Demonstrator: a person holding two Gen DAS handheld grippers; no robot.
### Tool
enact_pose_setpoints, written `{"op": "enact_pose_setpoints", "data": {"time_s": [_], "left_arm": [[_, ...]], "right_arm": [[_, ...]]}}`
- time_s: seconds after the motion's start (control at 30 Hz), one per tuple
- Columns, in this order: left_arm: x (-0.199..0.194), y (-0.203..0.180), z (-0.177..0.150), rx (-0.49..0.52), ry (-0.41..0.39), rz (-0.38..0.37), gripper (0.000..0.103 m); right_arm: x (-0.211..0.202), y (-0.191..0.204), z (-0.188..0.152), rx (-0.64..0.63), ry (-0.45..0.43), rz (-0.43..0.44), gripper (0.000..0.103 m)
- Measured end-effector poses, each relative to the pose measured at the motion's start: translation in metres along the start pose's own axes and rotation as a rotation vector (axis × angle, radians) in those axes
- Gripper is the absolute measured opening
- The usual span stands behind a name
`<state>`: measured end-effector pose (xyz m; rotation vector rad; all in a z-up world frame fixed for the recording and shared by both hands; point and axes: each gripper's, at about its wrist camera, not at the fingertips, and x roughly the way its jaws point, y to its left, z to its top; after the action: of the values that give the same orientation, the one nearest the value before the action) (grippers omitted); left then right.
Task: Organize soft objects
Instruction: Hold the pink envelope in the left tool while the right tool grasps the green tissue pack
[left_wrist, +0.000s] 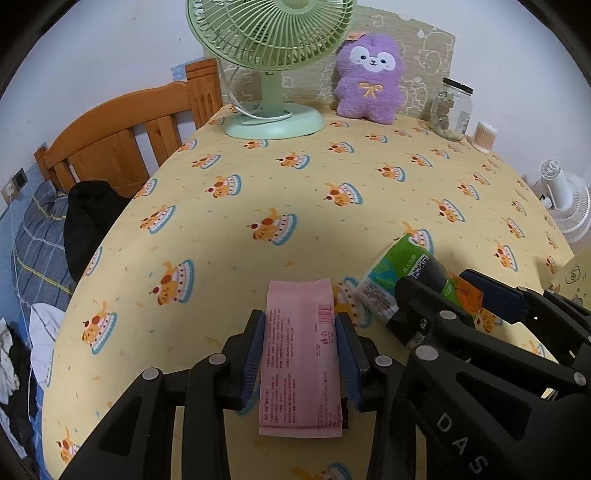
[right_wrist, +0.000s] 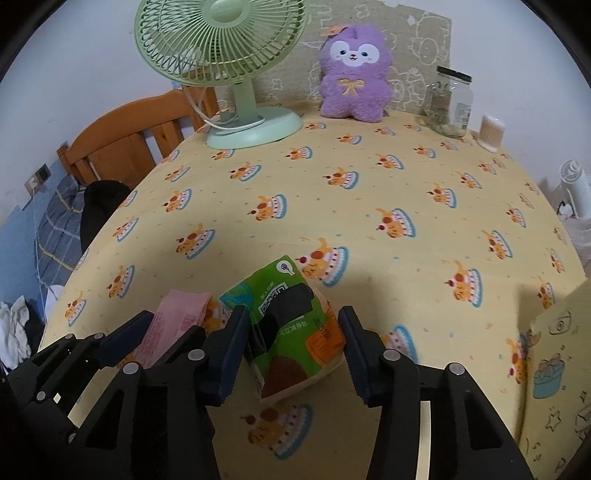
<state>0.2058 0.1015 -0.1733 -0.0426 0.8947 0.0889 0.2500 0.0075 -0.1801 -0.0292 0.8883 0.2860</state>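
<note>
A pink tissue pack (left_wrist: 301, 354) lies flat on the yellow cake-print tablecloth (left_wrist: 295, 206) near the front edge. My left gripper (left_wrist: 301, 354) has its blue pads against both long sides of the pack. A green tissue pack (right_wrist: 291, 325) lies to its right, tilted. My right gripper (right_wrist: 291, 343) straddles it with a gap on each side, jaws open. The right gripper also shows in the left wrist view (left_wrist: 461, 306), over the green pack (left_wrist: 399, 273). A purple plush toy (left_wrist: 369, 77) sits upright at the back of the table.
A green desk fan (left_wrist: 273, 55) stands at the back left, its cord by the base. A glass jar (left_wrist: 452, 109) and a cotton swab tub (left_wrist: 484, 136) stand at the back right. A wooden bed frame (left_wrist: 129, 133) is left, a white fan (left_wrist: 565, 199) right.
</note>
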Motion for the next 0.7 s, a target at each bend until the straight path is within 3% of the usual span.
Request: {"op": "enact_pose_setpoints", "data": {"time_s": [0.13,0.17,0.47,0.53,0.6,0.7], "left_arm": [[-0.004,-0.005,-0.003,0.006,-0.003,-0.006,0.039],[-0.005,-0.005,-0.004,0.006,-0.002,-0.007,0.039],[-0.013,-0.007,-0.009,0.004,-0.012,-0.006,0.039],[-0.012,-0.005,-0.01,0.004,-0.007,-0.002,0.039],[-0.01,-0.002,-0.011,0.003,-0.003,0.002,0.039],[-0.008,0.002,-0.01,0.004,0.0,0.016,0.039]], "right_arm": [[-0.006,-0.005,-0.004,0.012,-0.003,-0.007,0.05],[-0.008,-0.005,-0.006,0.012,-0.007,-0.01,0.037],[-0.017,-0.005,-0.012,0.013,0.003,0.027,0.037],[-0.017,-0.002,-0.013,0.005,0.012,0.029,0.045],[-0.015,-0.001,-0.013,0.006,0.022,0.024,0.072],[-0.011,0.003,-0.012,0.001,0.022,0.035,0.075]]}}
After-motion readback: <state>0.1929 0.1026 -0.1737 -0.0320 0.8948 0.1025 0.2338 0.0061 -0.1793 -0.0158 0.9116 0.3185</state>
